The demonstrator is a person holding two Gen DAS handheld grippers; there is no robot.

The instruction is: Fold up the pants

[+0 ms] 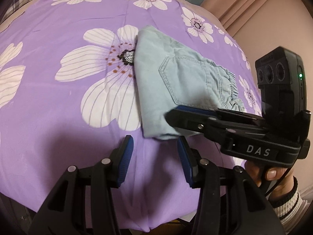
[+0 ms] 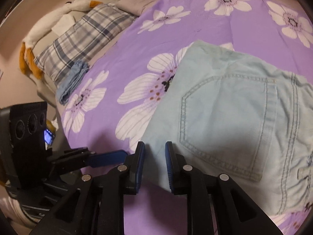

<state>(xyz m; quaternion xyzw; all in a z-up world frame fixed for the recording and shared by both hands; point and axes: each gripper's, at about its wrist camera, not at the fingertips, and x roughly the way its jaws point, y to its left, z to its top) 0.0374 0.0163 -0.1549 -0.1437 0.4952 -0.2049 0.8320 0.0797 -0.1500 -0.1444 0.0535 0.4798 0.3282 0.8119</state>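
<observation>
The light blue pants (image 1: 176, 82) lie folded into a compact rectangle on the purple flowered sheet (image 1: 58, 117), back pocket up and elastic waistband to the right. They fill the right of the right wrist view (image 2: 234, 117). My left gripper (image 1: 155, 143) is open and empty, just short of the pants' near edge. My right gripper (image 2: 154, 148) is open with its jaws over the pants' near corner, holding nothing; it shows from the side in the left wrist view (image 1: 172, 115). The left gripper's blue finger (image 2: 109, 157) shows at the left of the right wrist view.
A plaid pillow (image 2: 84, 39), a folded blue cloth (image 2: 72, 82) and a white and orange plush toy (image 2: 39, 39) lie at the head of the bed. The sheet's front edge (image 1: 148, 229) is close below the left gripper. A pink wall (image 1: 273, 9) stands at the right.
</observation>
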